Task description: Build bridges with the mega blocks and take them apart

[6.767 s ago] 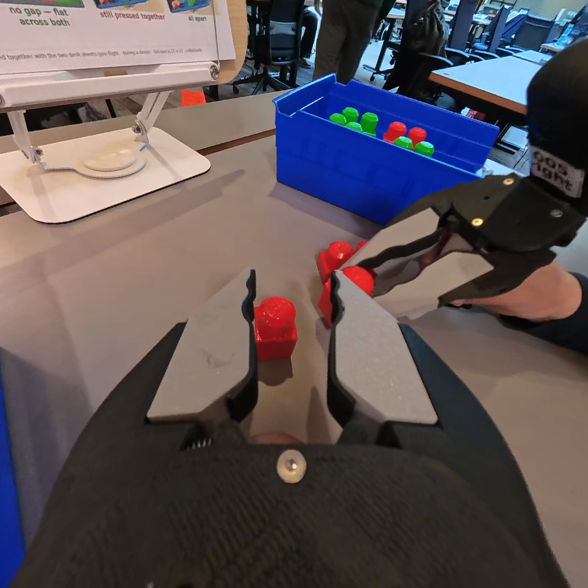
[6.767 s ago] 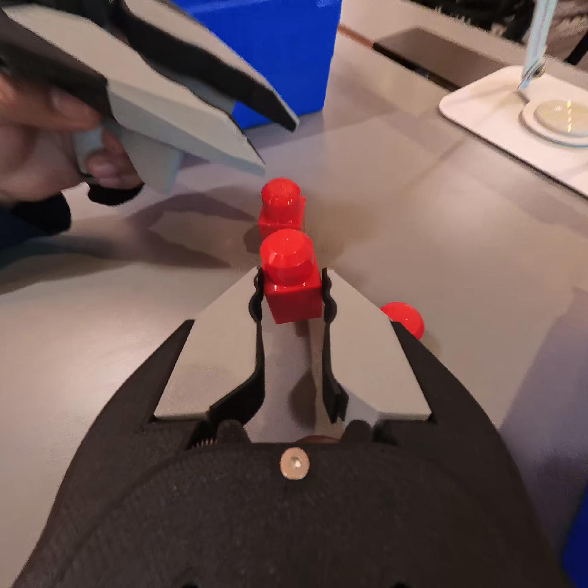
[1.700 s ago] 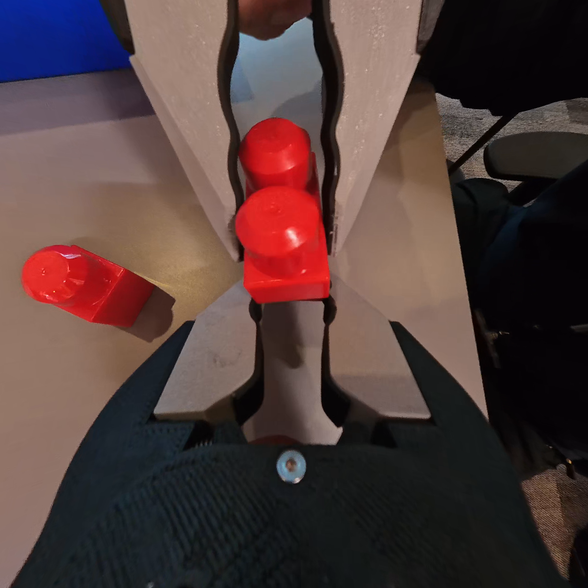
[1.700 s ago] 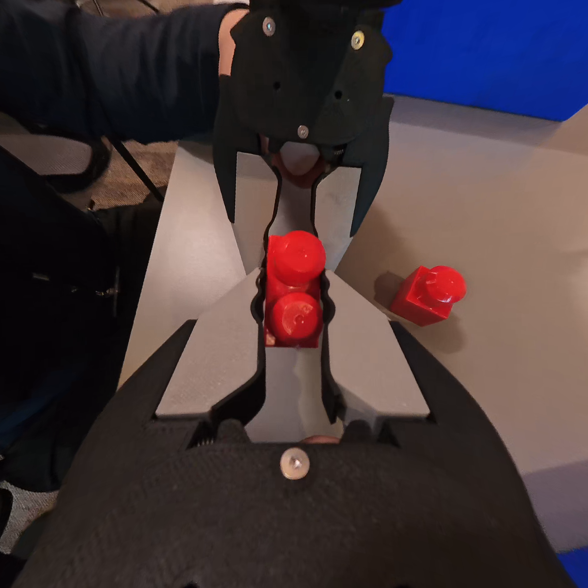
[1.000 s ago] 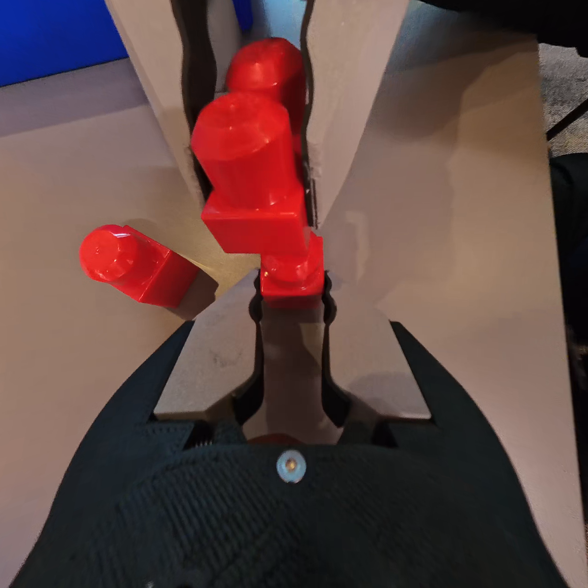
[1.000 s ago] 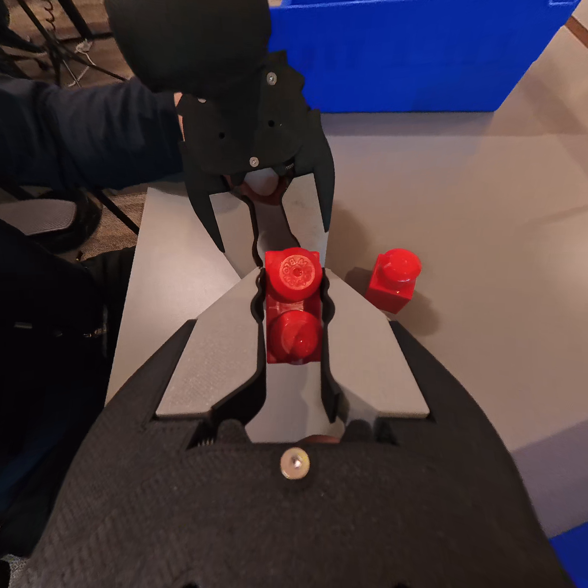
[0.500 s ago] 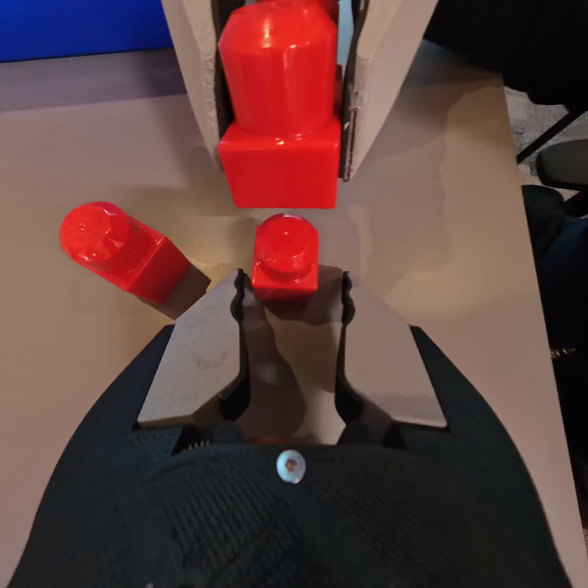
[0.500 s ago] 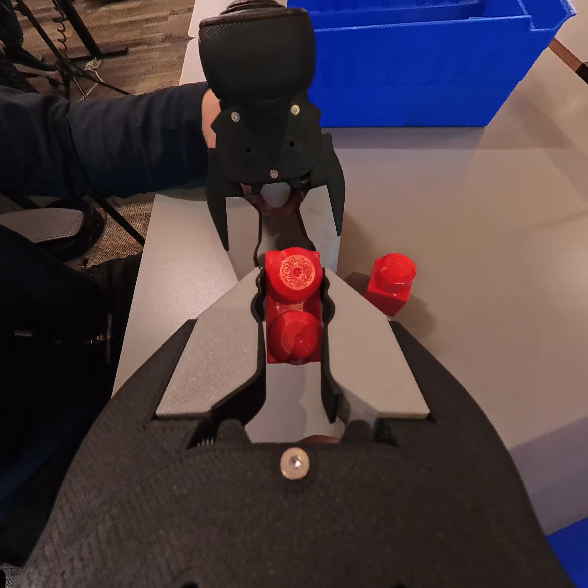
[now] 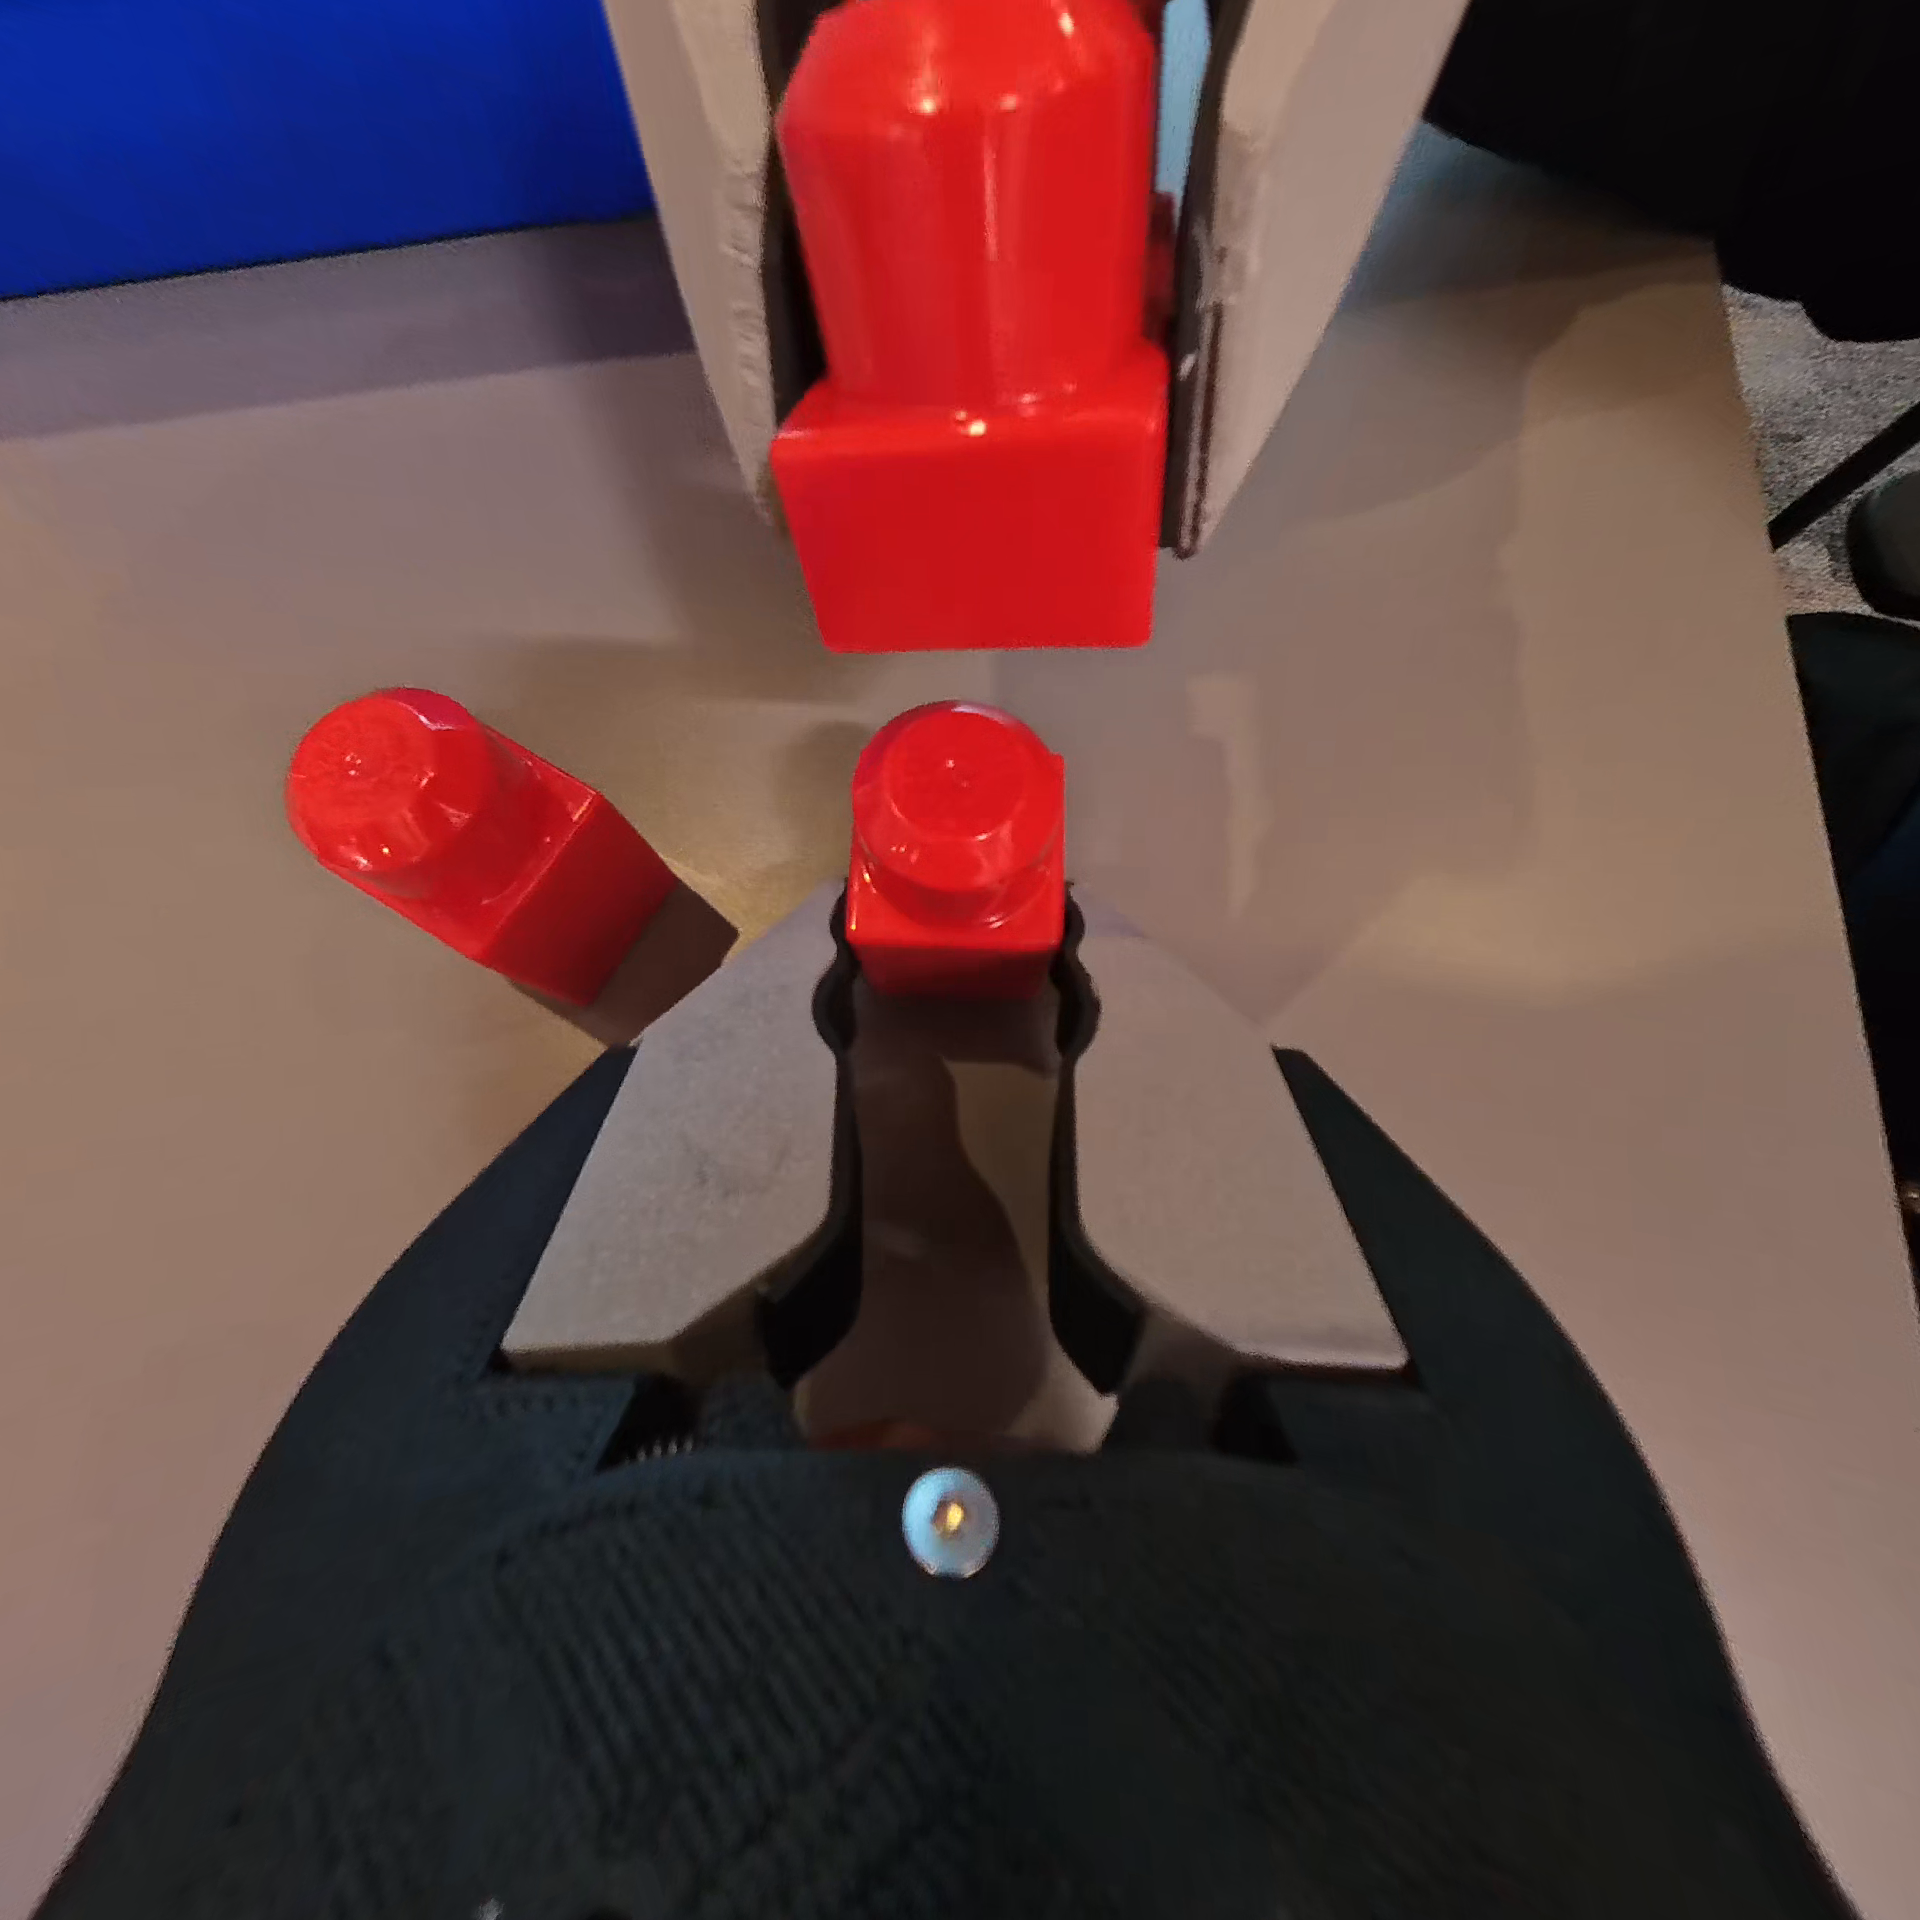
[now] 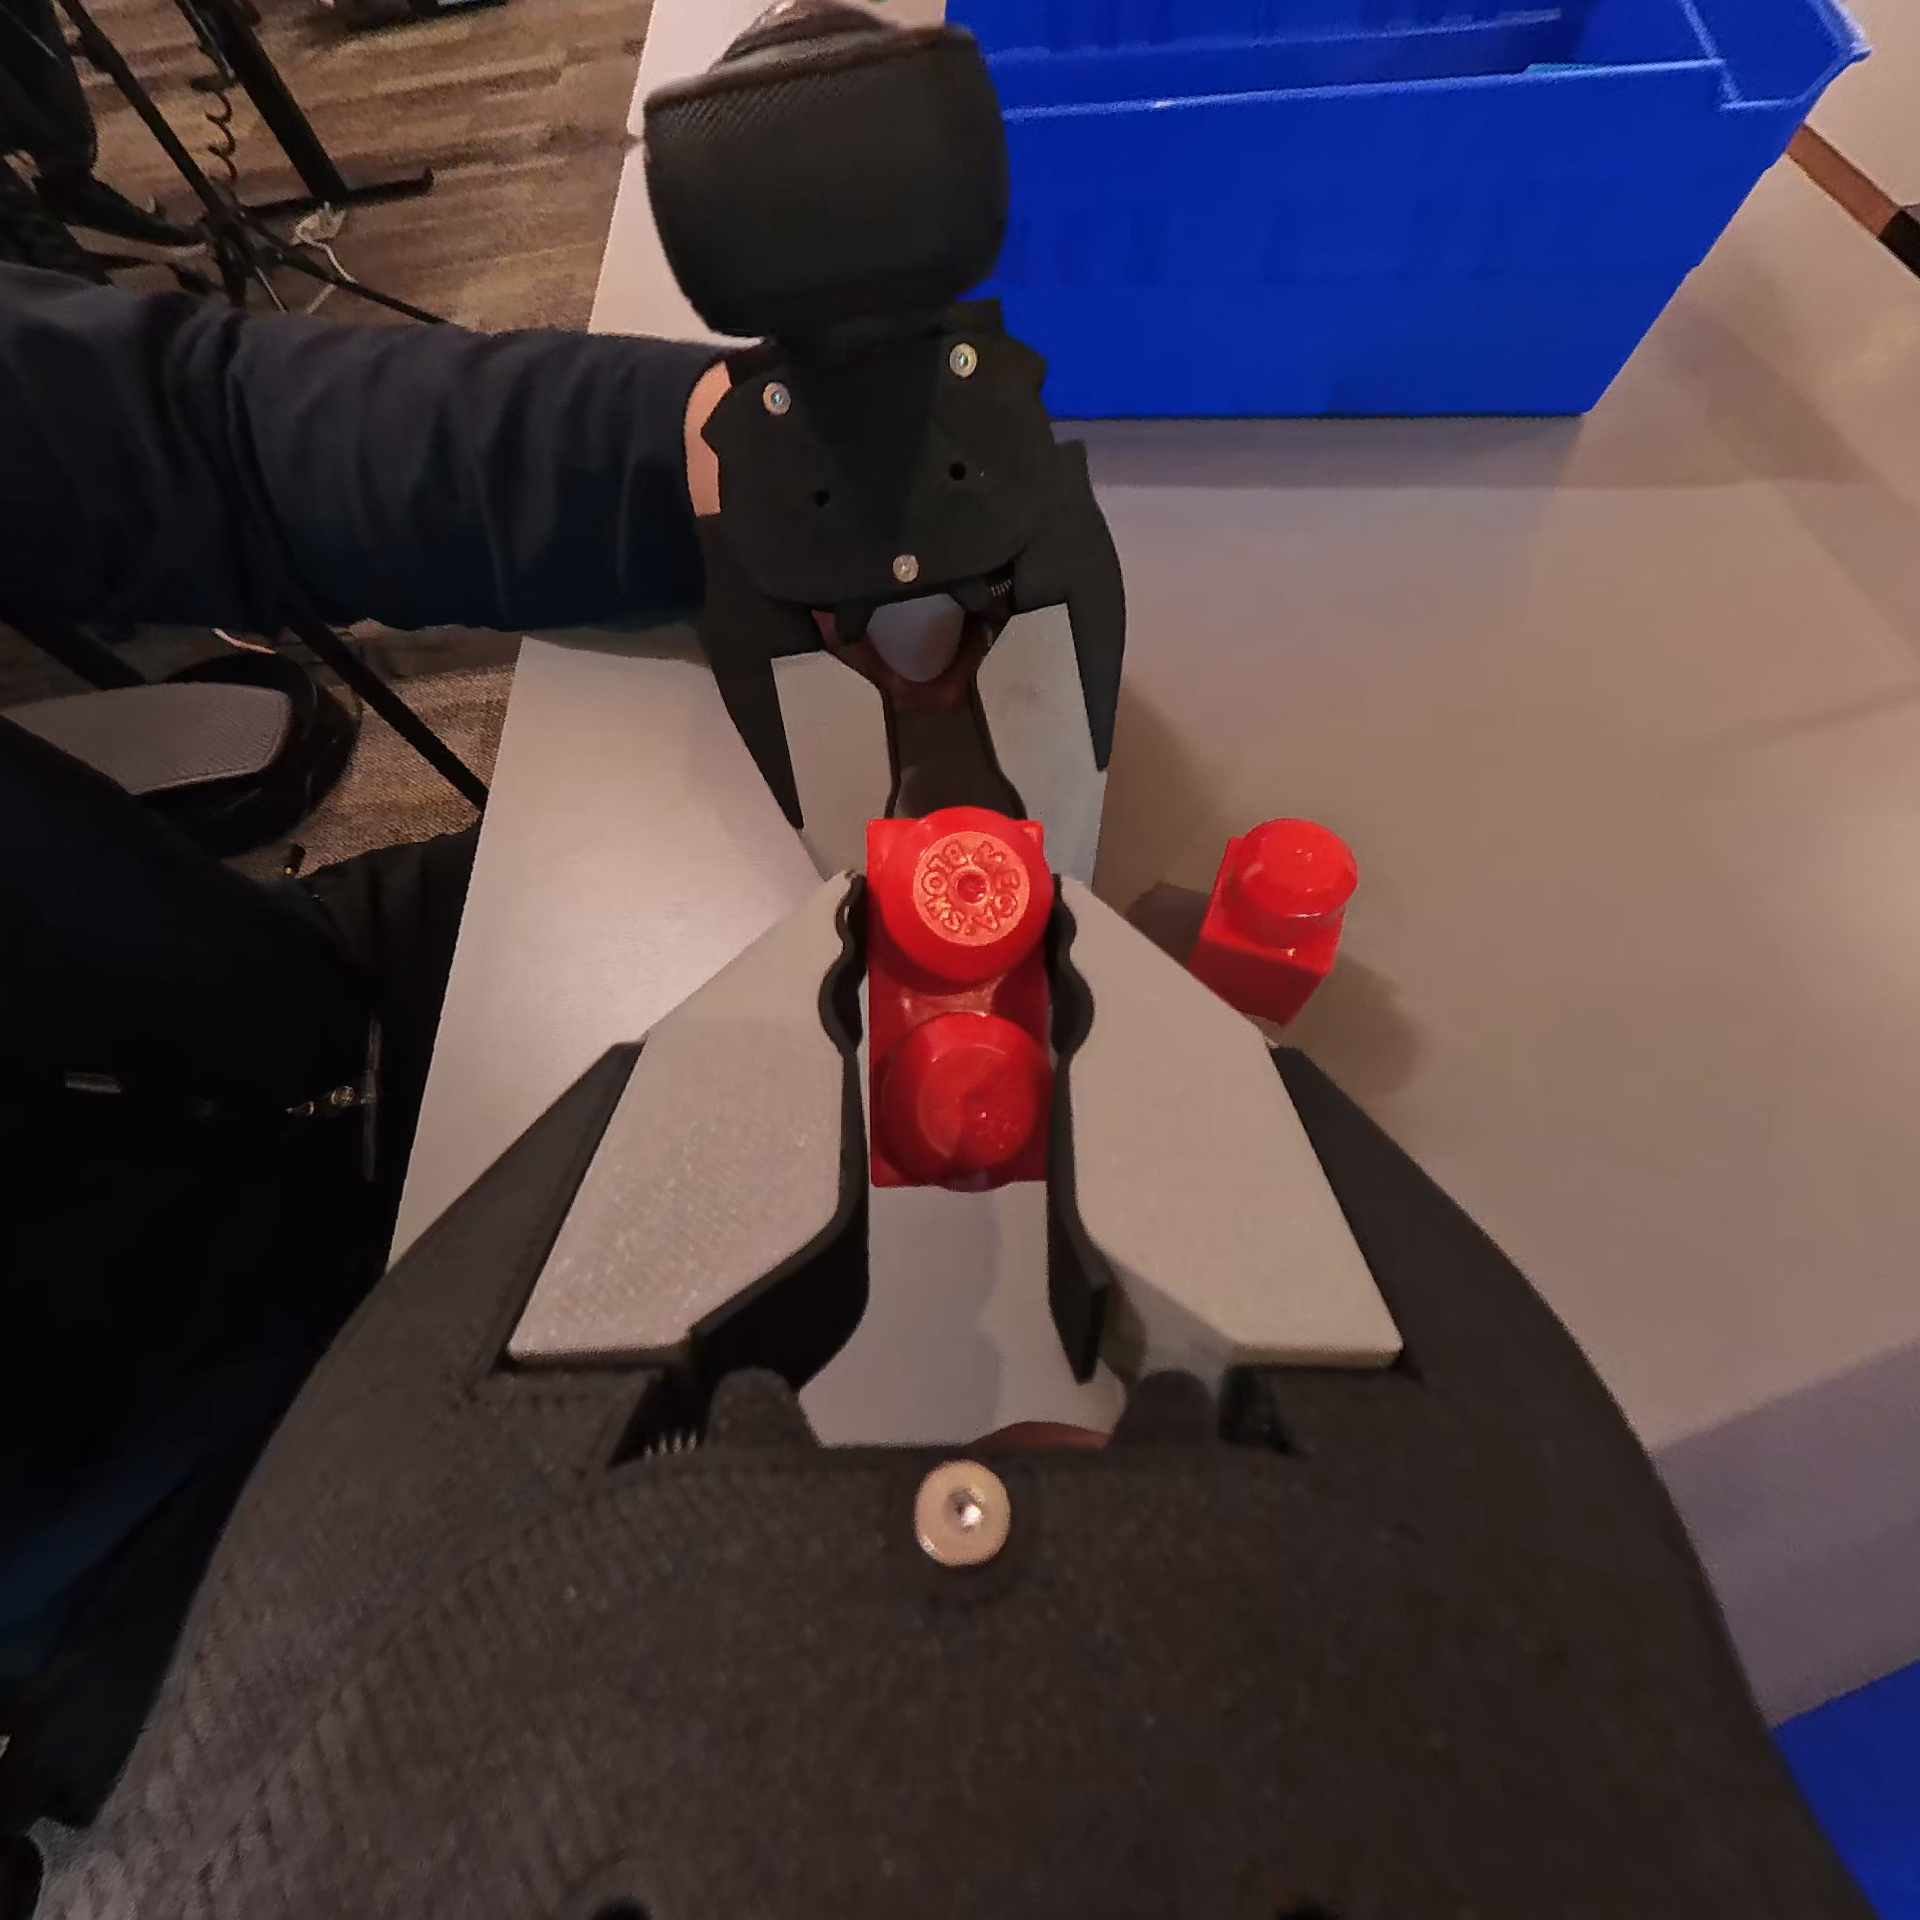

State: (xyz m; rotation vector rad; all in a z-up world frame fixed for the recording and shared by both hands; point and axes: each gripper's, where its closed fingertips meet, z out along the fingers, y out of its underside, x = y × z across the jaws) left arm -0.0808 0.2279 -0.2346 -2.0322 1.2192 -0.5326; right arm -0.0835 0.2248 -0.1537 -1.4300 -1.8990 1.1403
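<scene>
My left gripper (image 9: 956,940) is shut on the base of a small red one-stud block (image 9: 956,831) that stands upright on the grey table (image 9: 1455,831). My right gripper (image 10: 956,904) is shut on a red two-stud block (image 10: 961,997), both pads pressed on its sides. In the left wrist view that two-stud block (image 9: 966,416) hangs just above and beyond the one-stud block, apart from it. A second red one-stud block (image 9: 468,842) stands on the table just left of my left fingers; it also shows in the right wrist view (image 10: 1273,935). The left gripper (image 10: 914,582) faces me there, its fingertips hidden behind the two-stud block.
A blue bin (image 10: 1351,260) stands on the table behind the left gripper and shows in the left wrist view (image 9: 260,125) at top left. The table's edge (image 9: 1766,520) runs close on the right. A person's dark sleeve (image 10: 312,468) holds the left gripper. Some 8 centimetres of space lies between my two pairs of fingers.
My left gripper opened, leaving the one-stud block on the table, then closed on it again. The right gripper has kept the two-stud block, now lifted clear above it.
</scene>
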